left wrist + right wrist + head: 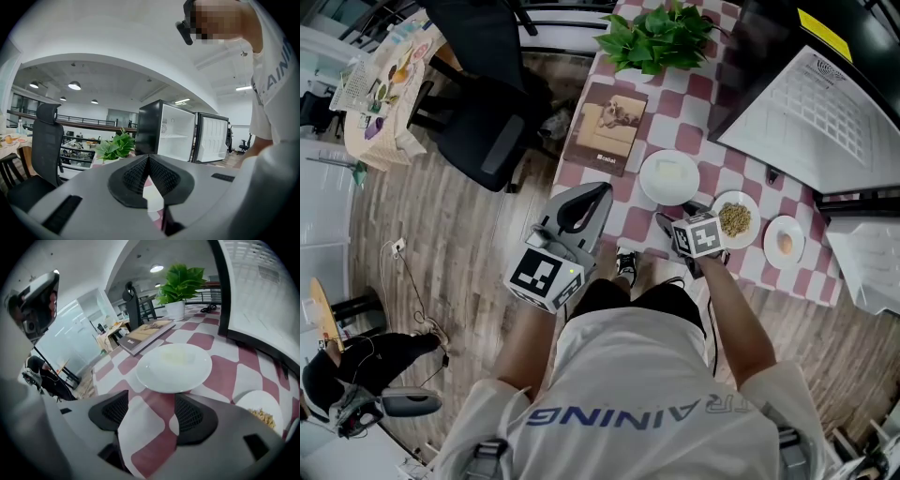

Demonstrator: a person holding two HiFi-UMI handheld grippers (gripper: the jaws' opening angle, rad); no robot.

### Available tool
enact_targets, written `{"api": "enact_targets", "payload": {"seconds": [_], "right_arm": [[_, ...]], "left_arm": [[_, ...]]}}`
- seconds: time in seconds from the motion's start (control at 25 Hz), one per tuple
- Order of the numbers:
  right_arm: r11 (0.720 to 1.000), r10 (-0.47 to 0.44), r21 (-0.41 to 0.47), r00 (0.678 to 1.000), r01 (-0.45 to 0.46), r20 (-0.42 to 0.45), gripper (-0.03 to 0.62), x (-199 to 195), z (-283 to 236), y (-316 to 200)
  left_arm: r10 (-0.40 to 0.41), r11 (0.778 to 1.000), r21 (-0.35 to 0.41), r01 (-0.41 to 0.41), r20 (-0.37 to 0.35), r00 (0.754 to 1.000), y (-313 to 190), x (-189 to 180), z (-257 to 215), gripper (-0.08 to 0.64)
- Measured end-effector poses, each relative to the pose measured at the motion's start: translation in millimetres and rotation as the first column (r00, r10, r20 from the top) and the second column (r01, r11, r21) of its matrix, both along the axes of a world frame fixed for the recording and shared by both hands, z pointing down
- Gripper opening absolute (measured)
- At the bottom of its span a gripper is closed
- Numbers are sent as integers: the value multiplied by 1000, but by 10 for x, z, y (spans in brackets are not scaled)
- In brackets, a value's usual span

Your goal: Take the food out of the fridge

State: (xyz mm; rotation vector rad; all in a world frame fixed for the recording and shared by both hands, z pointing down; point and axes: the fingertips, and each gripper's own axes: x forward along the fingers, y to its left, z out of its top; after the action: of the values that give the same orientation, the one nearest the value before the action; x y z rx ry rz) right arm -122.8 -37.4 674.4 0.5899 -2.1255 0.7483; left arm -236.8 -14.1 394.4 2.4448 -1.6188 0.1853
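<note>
We judge the task nearly done. The fridge (176, 133) stands open, its smooth white shelves bare as far as we can see, and the food sits on the red-and-white checked desk (689, 117). The glossy large plate (173, 366) carries something pale and smooth, the grain plate (734, 218) holds loose tan granules, and the small plate (785, 243) has one rounded peach-coloured item. Our right claw (150, 405) gapes wide and empty just before the large plate. Our left claw (148, 161) is pressed together on nothing, its ribbed black pads touching.

Fridge (769, 66) cut off by top edge.
</note>
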Motion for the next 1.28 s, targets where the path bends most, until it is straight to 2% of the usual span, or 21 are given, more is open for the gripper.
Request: {"api": "enact_targets", "payload": {"seconds": [0.12, 0.28, 0.44, 0.52, 0.6, 0.64, 0.76, 0.84, 0.96, 1.04, 1.28], "right_arm": [[1000, -13, -2, 997, 13, -76, 299, 31, -22, -10], [997, 7, -71, 995, -15, -103, 298, 76, -1, 7], [995, -10, -103, 989, -6, -149, 298, 155, 17, 50], [994, -14, -109, 989, -2, -144, 296, 165, -16, 69], [995, 8, -97, 995, -19, -104, 288, 167, -112, 52], [997, 27, -75, 997, -33, -74, 255, 170, -192, 22], [995, 92, 39, 995, -93, 33, 59, 209, -495, -134], [985, 130, 99, 986, -140, 102, 30, 268, -707, -237], [962, 166, 180, 962, -206, 215, 21, 381, -1099, -348], [935, 175, 253, 944, -249, 280, 21, 480, -1415, -414], [822, 223, 419, 895, -386, 387, 20, 920, -2284, -536]], "left_arm": [[-3, 1000, 5, 3, -3, 1000, 0, -15, -20, 6], [-9, 1000, 23, 9, -12, 1000, -3, -36, -67, 6], [2, 1000, 18, -2, -18, 1000, -24, -24, -66, 6], [11, 1000, 18, -11, -27, 1000, -40, 6, -65, 6], [25, 1000, 16, -24, -33, 999, -59, 60, -61, 6], [34, 999, 16, -34, -35, 999, -71, 94, -64, 6], [67, 997, 29, -66, -35, 997, -131, 209, -119, 6], [91, 995, 45, -90, -34, 995, -182, 297, -175, 6], [133, 990, 62, -130, -37, 990, -245, 474, -242, 6], [166, 984, 71, -163, -37, 985, -286, 613, -284, 6], [284, 954, 111, -280, -23, 959, -416, 1105, -483, 6]]}}
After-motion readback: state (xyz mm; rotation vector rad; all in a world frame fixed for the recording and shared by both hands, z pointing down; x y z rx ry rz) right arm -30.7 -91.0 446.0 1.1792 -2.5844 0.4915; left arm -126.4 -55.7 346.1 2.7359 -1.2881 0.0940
